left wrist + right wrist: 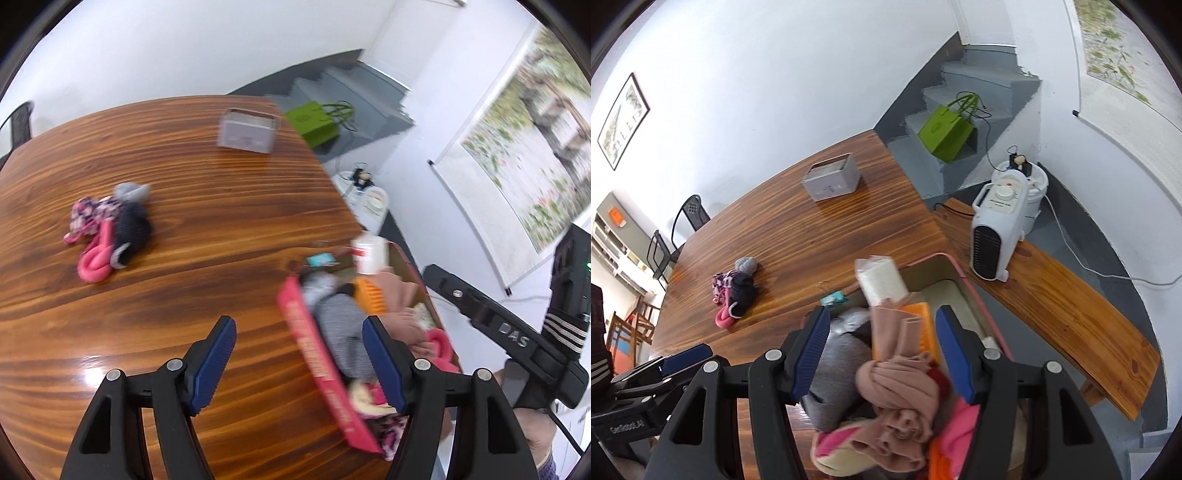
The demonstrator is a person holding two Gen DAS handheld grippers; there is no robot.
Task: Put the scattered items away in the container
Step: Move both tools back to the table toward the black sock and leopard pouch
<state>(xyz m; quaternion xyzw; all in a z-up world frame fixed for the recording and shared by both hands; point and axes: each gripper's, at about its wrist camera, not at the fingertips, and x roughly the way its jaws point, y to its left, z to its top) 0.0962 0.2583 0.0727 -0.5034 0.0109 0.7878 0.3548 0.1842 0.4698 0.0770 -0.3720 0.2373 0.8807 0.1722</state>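
Note:
My left gripper [301,363] is open above the table edge, its right pad over the pink-walled container [317,365], with nothing between its pads. My right gripper [882,352] hovers open over the container [964,275]. A knotted beige cloth [897,391] lies below between its fingers, and the pads do not press on it. The container also holds grey and pink cloths, an orange piece and a white cup [881,282]. A pile of socks [110,229] [735,291] lies on the table. A small teal packet [321,259] [833,298] sits by the container.
A grey box [247,131] [831,181] stands at the table's far side. A white heater [997,229] sits on a wooden bench [1071,314] to the right. A green bag [945,134] rests on grey stairs. Black chairs [690,212] stand at the far left.

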